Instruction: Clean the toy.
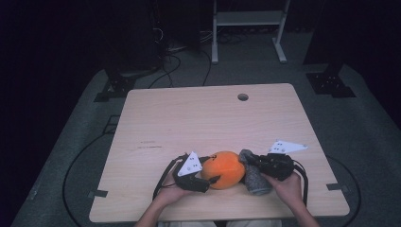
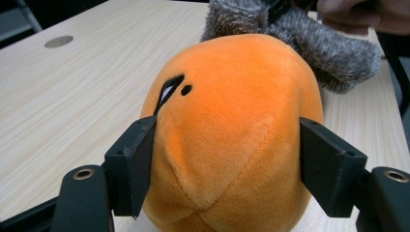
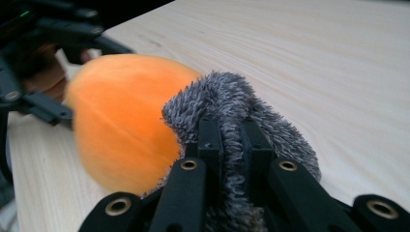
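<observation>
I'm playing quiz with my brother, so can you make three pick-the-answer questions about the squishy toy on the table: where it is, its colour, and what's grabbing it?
1. Where on the table is the plush toy?
A. near edge, by the hands
B. beside the round hole
C. far left corner

2. What colour is its round body?
A. green
B. orange
C. blue

3. What does the right gripper do?
A. hangs open
B. lies flat on the table
C. pinches the grey fuzzy part

Answers: 1 A, it sits between both hands; 2 B, the body is bright orange; 3 C, the jaws squeeze grey fur.
</observation>
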